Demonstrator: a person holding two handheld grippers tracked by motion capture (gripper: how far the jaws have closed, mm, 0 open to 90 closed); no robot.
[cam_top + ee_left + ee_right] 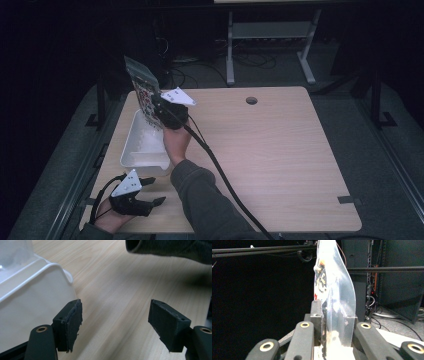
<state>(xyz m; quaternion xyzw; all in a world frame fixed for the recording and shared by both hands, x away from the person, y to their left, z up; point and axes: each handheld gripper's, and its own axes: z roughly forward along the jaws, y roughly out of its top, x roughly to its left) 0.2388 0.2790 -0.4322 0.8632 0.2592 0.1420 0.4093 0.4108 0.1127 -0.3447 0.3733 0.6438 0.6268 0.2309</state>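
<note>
On the wooden table (pixel 270 150) in a dark room, right gripper (pixel 161 114) jaws clamp a plastic bag (pixel 142 90); left gripper (pixel 150 192) jaws gape.

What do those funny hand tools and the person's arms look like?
Each black gripper, left and right, carries a pale three-cornered plate on top. The jaws have brass-ringed pivot holes and flat, rough black pads. A thick black cable trails from the right one. The person wears a dark grey sleeve.
</note>
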